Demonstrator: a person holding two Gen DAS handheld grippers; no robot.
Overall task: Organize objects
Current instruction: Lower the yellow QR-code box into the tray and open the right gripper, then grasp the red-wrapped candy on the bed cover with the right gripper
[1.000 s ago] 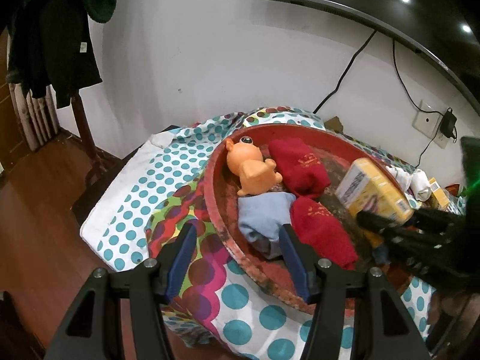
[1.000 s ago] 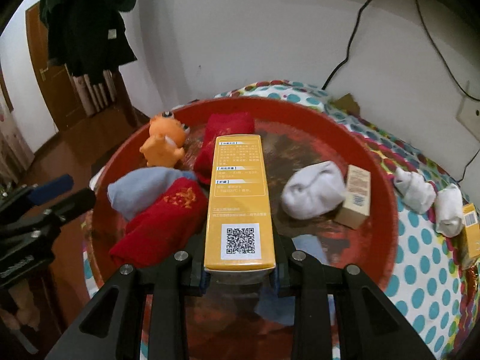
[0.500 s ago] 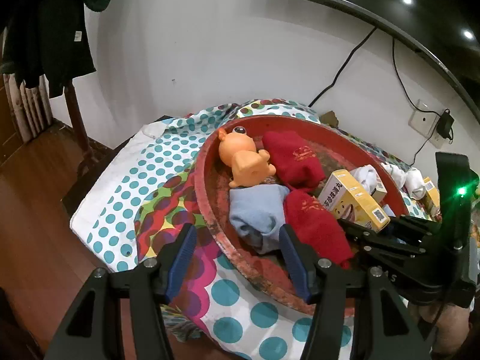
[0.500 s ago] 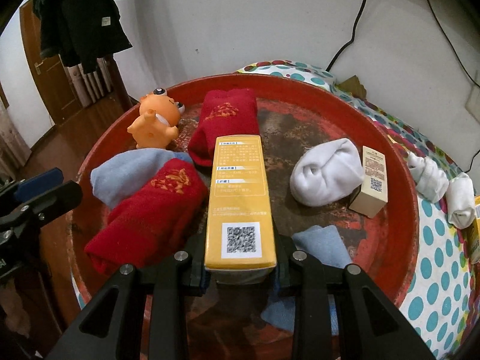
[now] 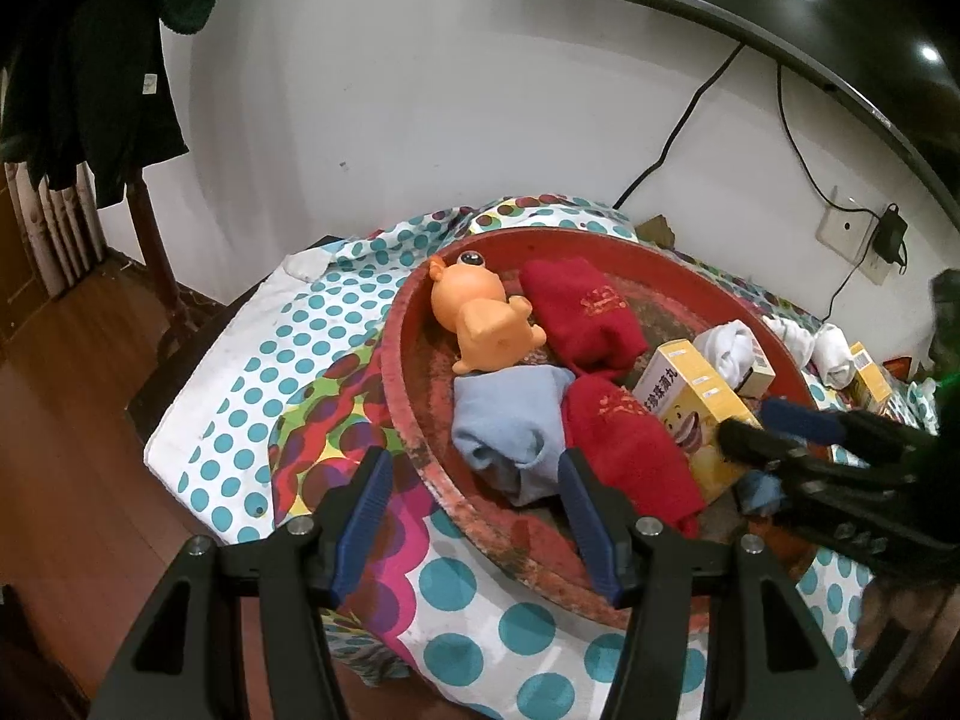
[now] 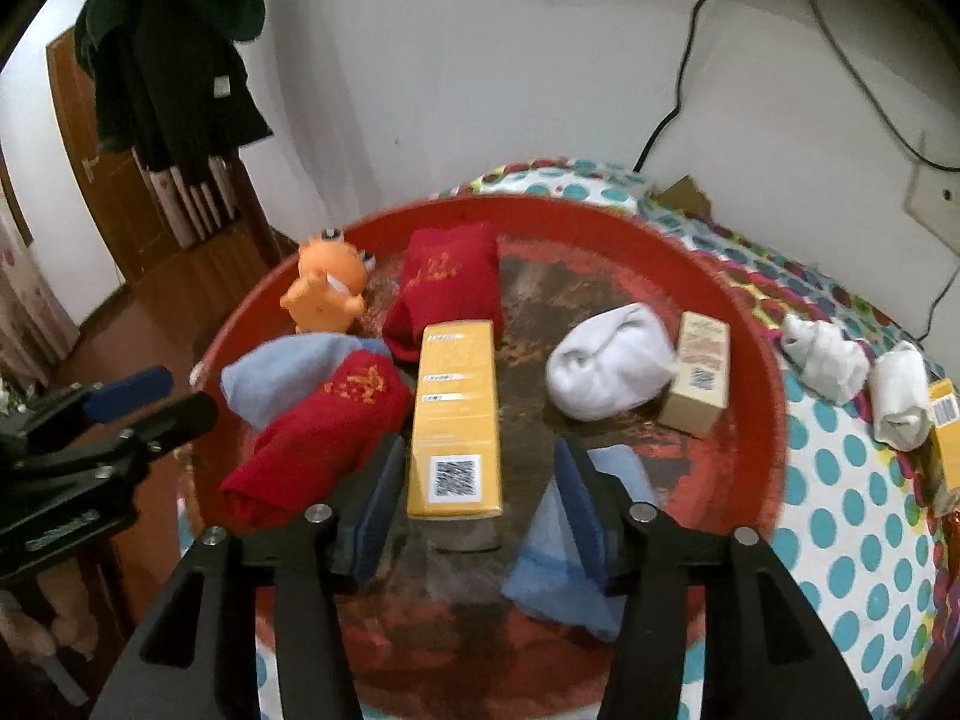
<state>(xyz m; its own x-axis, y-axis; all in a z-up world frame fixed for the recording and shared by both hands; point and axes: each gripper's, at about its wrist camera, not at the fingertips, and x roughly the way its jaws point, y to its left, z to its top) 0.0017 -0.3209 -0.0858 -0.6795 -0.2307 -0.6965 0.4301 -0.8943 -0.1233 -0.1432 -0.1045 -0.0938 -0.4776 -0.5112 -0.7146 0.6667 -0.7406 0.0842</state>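
Observation:
A round red tray (image 6: 756,324) sits on a polka-dot cloth (image 6: 840,540). In it lie a long yellow box (image 6: 459,402), two red socks (image 6: 324,438), a light blue sock (image 6: 282,372), a white sock (image 6: 609,360), an orange toy (image 6: 327,294), a small beige box (image 6: 699,372) and a blue cloth (image 6: 606,540). My right gripper (image 6: 480,504) is open, its jaws apart on either side of the yellow box's near end. My left gripper (image 5: 474,516) is open and empty at the tray's near left rim (image 5: 396,360), by the blue sock (image 5: 510,420).
Two white socks (image 6: 828,354) and a yellow box (image 6: 945,414) lie on the cloth right of the tray. A wall with cables and a socket (image 5: 846,228) stands behind. Dark clothes (image 6: 174,60) hang at the left above a wooden floor (image 5: 72,420).
My right gripper has opened and let go of the yellow box, which now lies in the tray. The left gripper has barely moved.

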